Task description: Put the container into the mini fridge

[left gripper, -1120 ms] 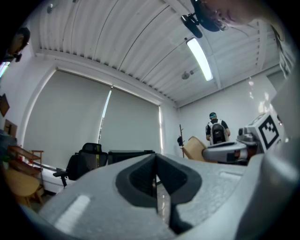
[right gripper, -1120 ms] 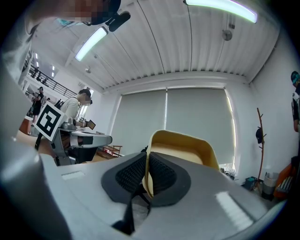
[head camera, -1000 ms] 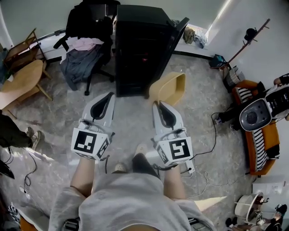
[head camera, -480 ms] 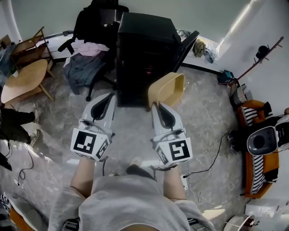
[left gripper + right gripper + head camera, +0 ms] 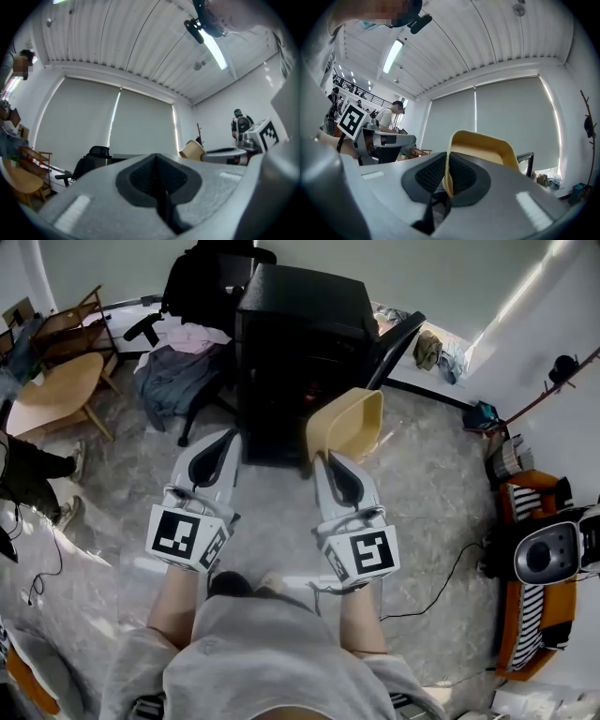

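A tan plastic container hangs in the air in front of the black mini fridge, whose door stands ajar at the right. My right gripper is shut on the container's near wall; the tub's open side faces up and away. My left gripper is level with the right one, to the left of it, shut with nothing between its pads. Both point toward the fridge front.
A black office chair draped with clothes stands left of the fridge. A wooden table and chair are at far left. Cables run across the marble floor. An orange seat with a round device is at right.
The view has moved closer to the fridge, which now fills more of the top. The container has stayed in the right gripper, nearer the fridge front.
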{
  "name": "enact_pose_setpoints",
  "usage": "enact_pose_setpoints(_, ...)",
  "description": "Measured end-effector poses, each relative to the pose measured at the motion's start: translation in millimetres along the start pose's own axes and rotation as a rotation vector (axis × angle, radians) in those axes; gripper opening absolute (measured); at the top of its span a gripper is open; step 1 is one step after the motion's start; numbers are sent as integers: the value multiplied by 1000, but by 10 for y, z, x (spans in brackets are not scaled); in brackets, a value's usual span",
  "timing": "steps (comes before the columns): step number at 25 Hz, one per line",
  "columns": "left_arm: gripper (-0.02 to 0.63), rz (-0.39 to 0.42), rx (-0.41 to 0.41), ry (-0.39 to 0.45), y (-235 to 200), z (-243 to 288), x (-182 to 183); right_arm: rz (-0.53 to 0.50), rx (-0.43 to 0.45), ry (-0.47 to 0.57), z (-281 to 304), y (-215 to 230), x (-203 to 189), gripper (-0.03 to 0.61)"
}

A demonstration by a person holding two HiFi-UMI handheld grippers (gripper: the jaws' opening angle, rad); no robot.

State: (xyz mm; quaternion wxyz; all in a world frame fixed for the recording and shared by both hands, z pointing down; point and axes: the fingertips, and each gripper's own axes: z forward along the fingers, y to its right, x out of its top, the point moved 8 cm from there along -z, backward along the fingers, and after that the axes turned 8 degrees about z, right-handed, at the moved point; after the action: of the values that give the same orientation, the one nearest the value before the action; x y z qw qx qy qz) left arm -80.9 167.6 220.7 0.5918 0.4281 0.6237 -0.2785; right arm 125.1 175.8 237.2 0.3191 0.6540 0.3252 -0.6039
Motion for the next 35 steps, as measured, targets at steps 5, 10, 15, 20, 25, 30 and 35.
enact_pose_setpoints(5,3,4,6,-19,35,194,-73,20,21,-6,102,193,-71,20)
enact_pose_setpoints(10,3,4,13,-32,-27,374,-158,32,31,-7,258,346,-135,20)
enact_pose_setpoints(15,3,-3,4,-36,-163,641,-250,29,27,-11,488,507,-161,20)
enact_pose_setpoints(20,3,-8,-7,-39,-302,990,-339,29,23,-17,771,744,-175,20)
enact_pose_setpoints(25,3,-12,-9,-42,-557,1295,-407,29,24,-27,1127,904,-181,20)
enact_pose_setpoints(30,3,-10,-7,-44,-791,1585,-489,32,33,-33,1481,1063,-214,20)
enact_pose_setpoints(35,3,-16,-3,-55,-1032,1802,-613,27,54,-49,1822,1146,-275,20)
